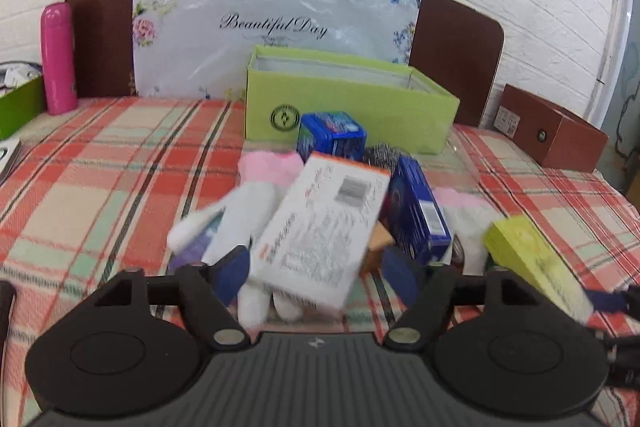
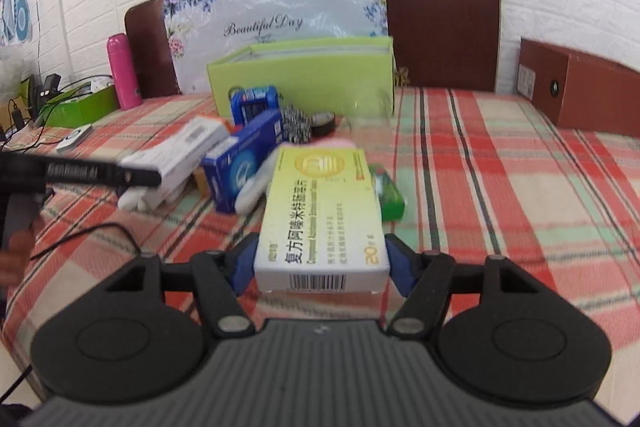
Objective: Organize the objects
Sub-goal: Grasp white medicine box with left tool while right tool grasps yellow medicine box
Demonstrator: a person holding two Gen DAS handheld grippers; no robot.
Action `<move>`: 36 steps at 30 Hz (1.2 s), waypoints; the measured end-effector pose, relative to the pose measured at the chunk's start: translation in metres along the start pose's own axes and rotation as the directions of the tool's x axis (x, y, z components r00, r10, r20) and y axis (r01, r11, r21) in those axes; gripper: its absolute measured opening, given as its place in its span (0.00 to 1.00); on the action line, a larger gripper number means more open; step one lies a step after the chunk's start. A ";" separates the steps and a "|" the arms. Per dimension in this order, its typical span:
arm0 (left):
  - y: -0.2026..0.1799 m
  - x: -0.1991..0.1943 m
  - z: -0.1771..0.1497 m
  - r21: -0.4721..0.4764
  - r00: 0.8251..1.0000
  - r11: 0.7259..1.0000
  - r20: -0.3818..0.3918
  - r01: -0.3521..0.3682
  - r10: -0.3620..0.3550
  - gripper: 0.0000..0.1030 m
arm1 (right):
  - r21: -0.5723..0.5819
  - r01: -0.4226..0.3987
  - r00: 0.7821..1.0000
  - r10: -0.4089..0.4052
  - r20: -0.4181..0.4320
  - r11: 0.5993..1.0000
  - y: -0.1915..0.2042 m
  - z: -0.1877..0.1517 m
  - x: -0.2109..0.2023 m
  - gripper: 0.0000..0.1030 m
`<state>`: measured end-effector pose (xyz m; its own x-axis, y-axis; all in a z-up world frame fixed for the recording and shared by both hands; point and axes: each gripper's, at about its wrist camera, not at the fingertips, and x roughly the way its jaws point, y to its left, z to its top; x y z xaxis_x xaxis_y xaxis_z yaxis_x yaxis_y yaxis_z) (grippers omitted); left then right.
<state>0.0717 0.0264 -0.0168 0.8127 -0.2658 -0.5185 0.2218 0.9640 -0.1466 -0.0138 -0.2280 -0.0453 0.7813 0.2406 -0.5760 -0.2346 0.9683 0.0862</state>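
Observation:
My left gripper (image 1: pixel 318 267) is open around a white carton with an orange edge (image 1: pixel 324 227). The carton lies tilted on a white and pink soft toy (image 1: pixel 256 187), and its right side stands clear of the pad. My right gripper (image 2: pixel 322 255) is shut on a yellow medicine box (image 2: pixel 324 211), held flat above the plaid cloth. This box shows in the left wrist view too, at the right (image 1: pixel 536 259). A pile lies ahead: a blue tin (image 1: pixel 332 139), a blue carton (image 1: pixel 416 215), a steel scrubber (image 2: pixel 296 125) and a green packet (image 2: pixel 388 195).
An open lime-green box (image 1: pixel 360 107) stands behind the pile against a floral board. A pink bottle (image 1: pixel 59 59) and a green tray (image 1: pixel 20 103) are at the far left, a brown box (image 2: pixel 580 87) at the far right. A black tape roll (image 2: pixel 322 121) lies near the scrubber.

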 end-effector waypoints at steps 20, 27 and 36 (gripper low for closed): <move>-0.013 0.039 -0.005 0.110 0.995 0.992 -0.079 0.062 -0.053 0.73 | 0.018 0.016 1.000 -0.016 -0.015 1.000 0.002 -0.005 0.015 0.80; -0.013 0.043 -0.008 0.098 0.996 0.994 -0.081 0.046 -0.038 0.73 | 0.009 0.023 0.999 -0.023 -0.032 1.000 0.003 -0.004 0.028 0.80; -0.012 0.043 -0.006 0.069 0.996 0.997 -0.084 0.044 -0.038 0.70 | -0.012 0.049 0.998 -0.049 -0.026 0.999 0.009 -0.002 0.039 0.69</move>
<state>0.1004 0.0035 -0.0425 0.7553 -0.3014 -0.5819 0.2934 0.9495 -0.1110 0.0133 -0.2096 -0.0680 0.7768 0.1909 -0.6001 -0.2029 0.9780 0.0484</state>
